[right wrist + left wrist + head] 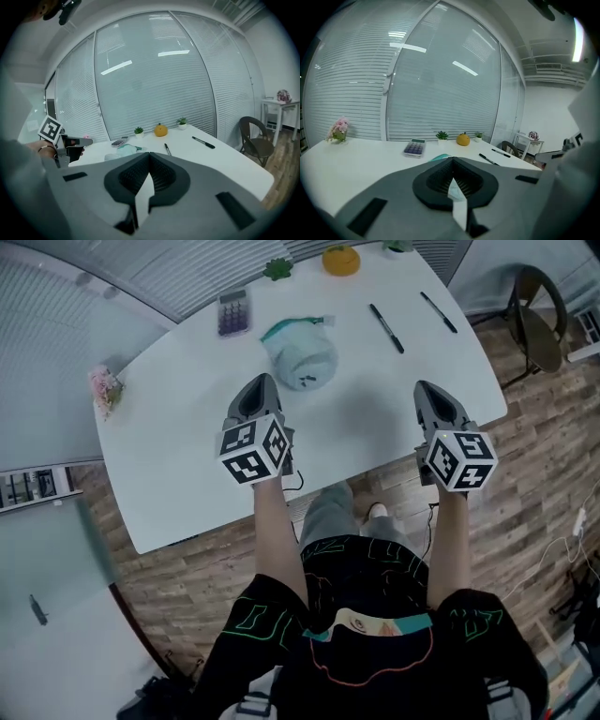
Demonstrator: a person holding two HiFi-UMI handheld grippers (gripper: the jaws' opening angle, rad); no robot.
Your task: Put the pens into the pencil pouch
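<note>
Fingers [255,397] [439,407] together; two pens [386,328] [439,312], one pouch [300,357]

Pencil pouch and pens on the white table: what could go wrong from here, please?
1. The far pen lies close to the right edge of the table; a nudge could roll it off.
2. It and the nearer pen are thin and lie flat; the right gripper, shut and empty, may push one along instead of gripping it.
3. The pouch is slumped and its mouth does not show as open; a pen may miss unless the left gripper holds it.
</note>
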